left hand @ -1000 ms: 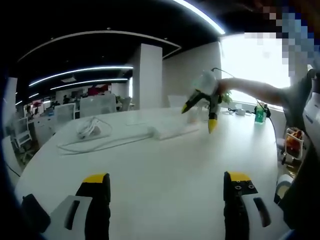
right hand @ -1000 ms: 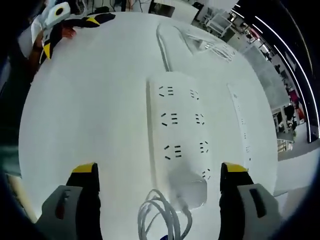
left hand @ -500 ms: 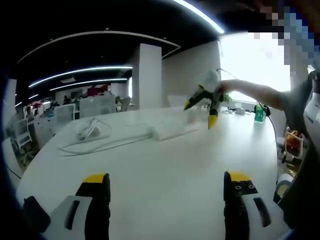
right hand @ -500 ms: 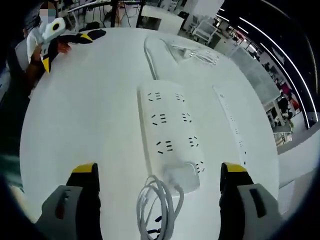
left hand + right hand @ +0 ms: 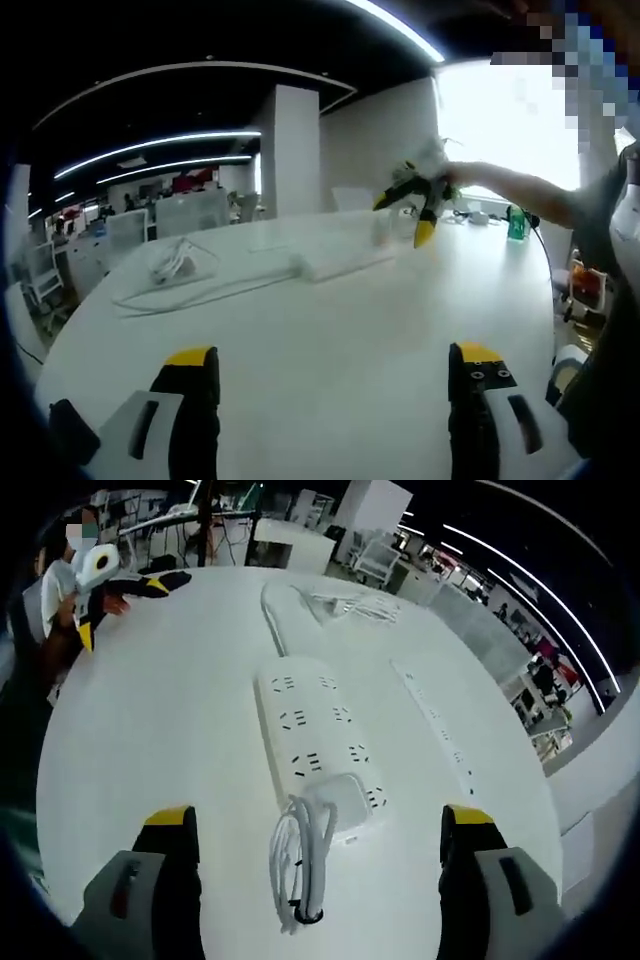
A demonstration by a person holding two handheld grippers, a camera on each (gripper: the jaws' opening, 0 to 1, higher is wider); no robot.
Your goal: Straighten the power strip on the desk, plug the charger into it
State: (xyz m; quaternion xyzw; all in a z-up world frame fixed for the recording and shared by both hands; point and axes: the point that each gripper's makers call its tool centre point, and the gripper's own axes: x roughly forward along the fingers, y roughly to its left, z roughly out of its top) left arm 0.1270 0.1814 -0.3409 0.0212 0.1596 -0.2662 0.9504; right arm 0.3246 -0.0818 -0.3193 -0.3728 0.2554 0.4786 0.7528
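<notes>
Your right gripper [image 5: 312, 855] hangs released over the white counter [image 5: 160, 730], its coiled charger [image 5: 345, 810] lying on the near end of the power strip [image 5: 315, 740], while your left gripper [image 5: 335, 385] is released, far off.

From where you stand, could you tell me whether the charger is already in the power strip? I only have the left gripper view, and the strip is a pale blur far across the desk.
Observer: Yes. In the right gripper view the charger sits plugged into the near end of the power strip.
Operator: Thank you. Where is its cable?
Observer: The cable lies coiled on the desk, just in front of the charger.
Operator: Is the right gripper holding anything?
Observer: No. The right gripper is open above the desk, its jaws either side of the coil.
</notes>
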